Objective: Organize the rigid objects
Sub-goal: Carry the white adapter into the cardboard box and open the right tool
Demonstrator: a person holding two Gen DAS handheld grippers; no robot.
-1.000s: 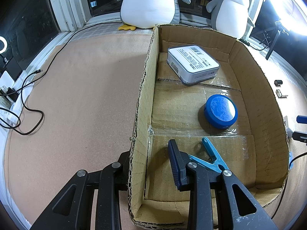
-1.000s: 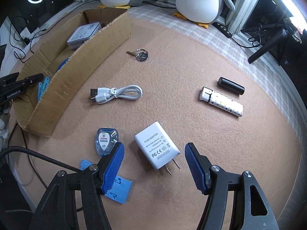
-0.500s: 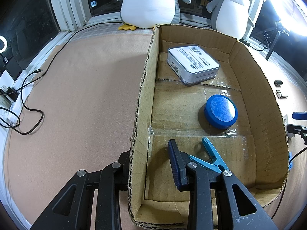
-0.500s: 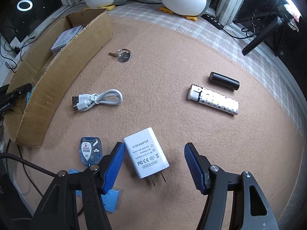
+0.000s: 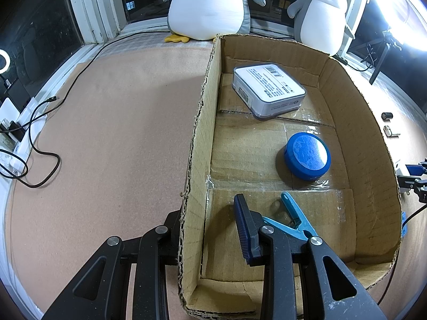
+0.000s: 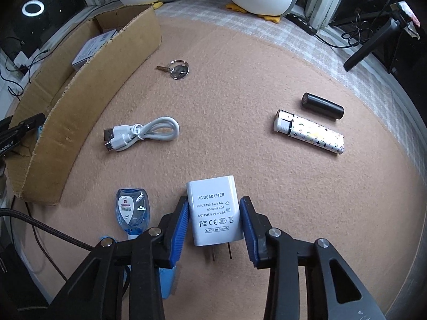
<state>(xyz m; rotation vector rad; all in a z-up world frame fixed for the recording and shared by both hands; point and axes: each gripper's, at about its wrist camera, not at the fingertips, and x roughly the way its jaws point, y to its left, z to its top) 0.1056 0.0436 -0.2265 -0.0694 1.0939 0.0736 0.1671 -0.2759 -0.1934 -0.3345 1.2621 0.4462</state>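
A white AC/DC adapter point(image 6: 212, 213) lies prongs toward me on the tan felt. My right gripper point(image 6: 213, 205) is closing on it, and both blue pads touch its sides. My left gripper point(image 5: 206, 208) straddles the near left wall of the cardboard box point(image 5: 202, 133). One finger is outside and hidden, the other is inside, and the jaws are shut on that wall. Inside the box lie a blue clip point(image 5: 293, 218), a blue round tin point(image 5: 307, 156) and a white-grey case point(image 5: 268, 90).
On the felt lie a white USB cable point(image 6: 141, 133), a key ring point(image 6: 177, 69), a patterned lighter point(image 6: 312, 136), a black cylinder point(image 6: 323, 105) and a blue oval gadget point(image 6: 132, 209). Two plush penguins point(image 5: 210, 5) sit at the back. Black cables point(image 5: 40, 154) trail at the left.
My right gripper came forward around the adapter and its jaws narrowed until the pads met its sides. The left gripper and the box have not moved.
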